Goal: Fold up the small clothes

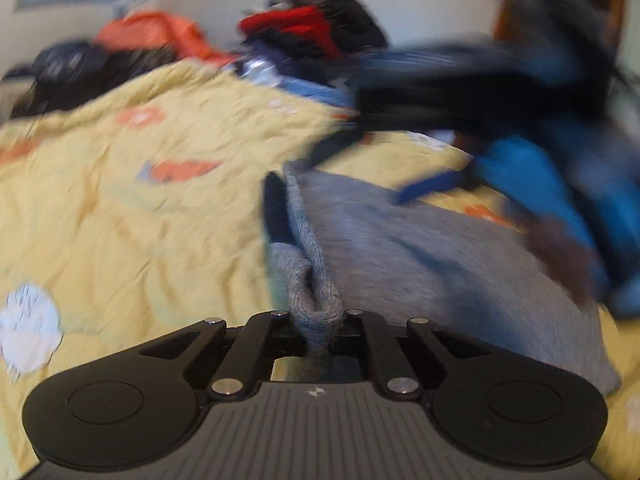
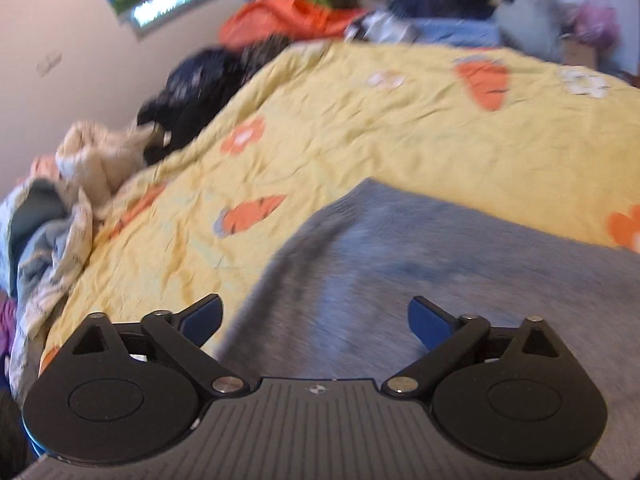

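The left claw (image 1: 316,320) is clamped on a bunched edge of the grey knit garment (image 1: 420,248). The right claw (image 2: 316,320) hovers wide above it. The garment lies ahead on the bed (image 2: 340,128); likely soft, light, floppy: take hold at hems.

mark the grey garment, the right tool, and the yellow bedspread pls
grey garment (image 2: 460,264): right wrist view, middle of the flat cloth.
right tool (image 2: 316,322): right wrist view, midway between its blue fingertips, spread apart.
yellow bedspread (image 1: 132,216): left wrist view, bare wrinkled patch.
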A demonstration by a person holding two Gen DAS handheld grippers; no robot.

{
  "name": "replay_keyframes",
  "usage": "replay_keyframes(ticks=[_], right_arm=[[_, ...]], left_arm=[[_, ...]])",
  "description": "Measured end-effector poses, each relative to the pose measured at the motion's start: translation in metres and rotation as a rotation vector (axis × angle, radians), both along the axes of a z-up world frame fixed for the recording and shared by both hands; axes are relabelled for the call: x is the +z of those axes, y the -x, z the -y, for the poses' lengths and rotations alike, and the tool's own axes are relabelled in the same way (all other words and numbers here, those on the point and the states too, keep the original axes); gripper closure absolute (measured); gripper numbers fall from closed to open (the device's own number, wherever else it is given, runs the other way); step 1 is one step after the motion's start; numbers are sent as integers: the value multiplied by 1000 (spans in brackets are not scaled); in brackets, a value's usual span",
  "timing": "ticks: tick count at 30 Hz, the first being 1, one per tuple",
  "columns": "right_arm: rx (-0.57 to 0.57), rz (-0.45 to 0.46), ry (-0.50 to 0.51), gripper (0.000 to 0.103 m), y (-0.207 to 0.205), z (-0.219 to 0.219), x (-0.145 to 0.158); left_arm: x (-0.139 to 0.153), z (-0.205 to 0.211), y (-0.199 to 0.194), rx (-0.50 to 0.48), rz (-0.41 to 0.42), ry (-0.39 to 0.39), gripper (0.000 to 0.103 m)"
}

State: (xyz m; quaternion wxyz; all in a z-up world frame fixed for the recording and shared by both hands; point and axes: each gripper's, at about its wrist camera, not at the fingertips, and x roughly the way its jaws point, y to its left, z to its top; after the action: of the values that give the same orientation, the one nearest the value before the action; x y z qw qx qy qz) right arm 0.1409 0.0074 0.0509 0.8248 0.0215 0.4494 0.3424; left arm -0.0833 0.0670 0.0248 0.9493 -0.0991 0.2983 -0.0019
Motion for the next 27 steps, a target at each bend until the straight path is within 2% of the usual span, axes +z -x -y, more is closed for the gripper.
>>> replay_keyframes(ticks=[3, 6, 8, 9, 11, 12, 16, 19, 23, 25, 27], right_arm=[[98, -35, 146, 11, -15, -53, -8], [128, -77, 311, 18, -28, -88, -32], [141, -57, 399, 35, -27, -96, -47], [153, -17, 434, 39, -23, -97, -49], [150, 41, 427, 80, -19, -90, -44], [135, 42, 408, 87, -21, -81, -40], [88, -29, 212, 91, -38, -12, -18], [58, 5, 138, 91, -38, 55, 4], [-24, 27, 102, 91, -36, 157, 23], [-84, 15, 111, 91, -38, 207, 19], [-151, -28, 118, 90, -39, 249, 2]], left_arm=[[1, 26, 5, -63, 39, -100, 98], [-1, 35, 5, -78, 29, -121, 98], [-1, 36, 6, -80, 26, -123, 98], [0, 36, 6, -86, 26, -126, 98], [3, 38, 7, -101, 32, -130, 98], [5, 40, 6, -111, 34, -130, 98], [25, 69, -2, -200, 79, -113, 98], [39, 112, -10, -322, 113, -83, 98], [40, 185, -19, -491, 124, -67, 98], [29, 217, -26, -556, 76, -55, 98], [10, 243, -36, -608, -9, -48, 98]])
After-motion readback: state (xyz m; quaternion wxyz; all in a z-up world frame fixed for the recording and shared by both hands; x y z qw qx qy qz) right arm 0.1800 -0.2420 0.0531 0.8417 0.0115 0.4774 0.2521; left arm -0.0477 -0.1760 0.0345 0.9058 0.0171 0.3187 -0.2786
